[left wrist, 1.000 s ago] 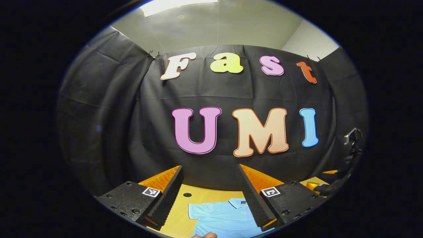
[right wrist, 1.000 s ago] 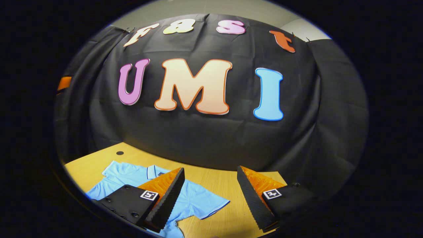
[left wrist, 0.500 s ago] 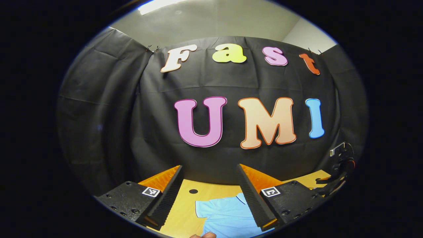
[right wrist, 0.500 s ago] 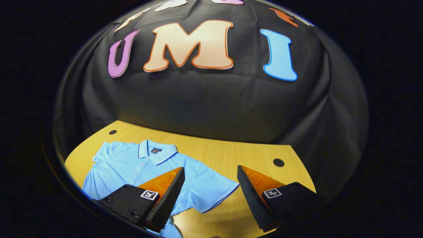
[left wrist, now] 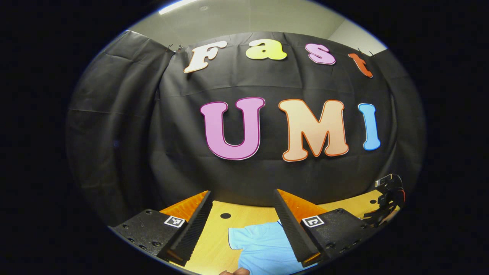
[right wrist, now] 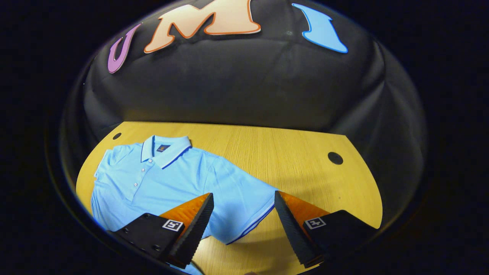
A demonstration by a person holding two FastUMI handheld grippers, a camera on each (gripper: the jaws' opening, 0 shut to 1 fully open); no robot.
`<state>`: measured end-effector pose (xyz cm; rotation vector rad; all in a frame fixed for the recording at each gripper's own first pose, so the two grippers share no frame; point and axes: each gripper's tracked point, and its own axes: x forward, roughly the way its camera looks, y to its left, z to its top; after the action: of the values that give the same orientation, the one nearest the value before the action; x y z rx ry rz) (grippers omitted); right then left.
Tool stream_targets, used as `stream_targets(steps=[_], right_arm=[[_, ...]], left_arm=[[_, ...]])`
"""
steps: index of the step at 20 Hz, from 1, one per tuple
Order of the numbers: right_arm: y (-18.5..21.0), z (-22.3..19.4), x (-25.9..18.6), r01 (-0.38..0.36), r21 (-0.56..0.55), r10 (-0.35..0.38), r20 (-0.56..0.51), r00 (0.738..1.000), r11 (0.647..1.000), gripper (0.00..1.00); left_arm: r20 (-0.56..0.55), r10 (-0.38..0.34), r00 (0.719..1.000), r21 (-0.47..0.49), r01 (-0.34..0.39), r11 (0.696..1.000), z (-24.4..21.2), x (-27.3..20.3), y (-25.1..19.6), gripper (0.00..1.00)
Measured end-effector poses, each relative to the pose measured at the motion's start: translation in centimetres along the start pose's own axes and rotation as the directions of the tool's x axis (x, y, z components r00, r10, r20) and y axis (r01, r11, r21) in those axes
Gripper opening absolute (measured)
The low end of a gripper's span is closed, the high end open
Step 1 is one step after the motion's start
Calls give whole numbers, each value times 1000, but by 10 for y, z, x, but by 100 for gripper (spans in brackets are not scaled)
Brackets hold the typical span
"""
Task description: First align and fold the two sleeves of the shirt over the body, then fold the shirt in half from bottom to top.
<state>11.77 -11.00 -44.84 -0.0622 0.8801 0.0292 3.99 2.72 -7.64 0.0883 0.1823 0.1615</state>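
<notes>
Sleeve-folding has not begun: the shirt (right wrist: 168, 179) lies flat near the tabletop's (right wrist: 298, 152) left edge. Both grippers' fingers gape wide, empty; the right gripper (right wrist: 242, 225) should next pinch the sleeve (right wrist: 244, 202) hem.

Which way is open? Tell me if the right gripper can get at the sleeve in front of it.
Probably yes. The right gripper is open, the sleeve lies flat on the table between its fingers, and nothing lies over it.
</notes>
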Motion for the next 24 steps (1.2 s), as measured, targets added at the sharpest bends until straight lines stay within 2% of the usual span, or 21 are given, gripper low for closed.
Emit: stream_targets(steps=[9, 11, 12, 14, 16, 17, 18, 21, 24], right_arm=[[-14, -27, 42, 39, 71, -31, -111, 993, 997, 99], [-10, -26, 44, 26, 83, -17, -112, 994, 996, 99], [-10, -30, 45, 22, 80, -13, -118, 993, 997, 94], [-5, -28, 45, 5, 68, 2, -105, 994, 998, 99], [3, -26, 44, -23, 50, 27, -92, 995, 999, 85], [8, -25, 45, -34, 42, 38, -85, 996, 999, 69], [15, -25, 45, -51, 40, 54, -78, 996, 998, 59], [24, -24, 46, -55, 14, 56, -58, 997, 998, 10], [30, -19, 42, -50, 35, 52, -48, 998, 998, 4]], left_arm=[[-47, 6, 999, -6, -6, 1000, -19, 11, -2, 95], [-52, 6, 999, -5, -6, 1000, -21, 14, -3, 95], [-55, 5, 998, -7, -5, 1000, -22, 16, -4, 95], [-58, 1, 998, -16, -2, 1000, -23, 17, -5, 95], [-72, -3, 997, -20, 1, 1000, -29, 20, -8, 95], [-79, -4, 997, -22, 2, 1000, -31, 21, -9, 95], [-82, -3, 997, -25, 1, 1000, -32, 22, -9, 95], [-90, -3, 996, -30, 0, 1000, -34, 21, -9, 95], [-92, 2, 996, -32, -5, 999, -34, 19, -5, 95]])
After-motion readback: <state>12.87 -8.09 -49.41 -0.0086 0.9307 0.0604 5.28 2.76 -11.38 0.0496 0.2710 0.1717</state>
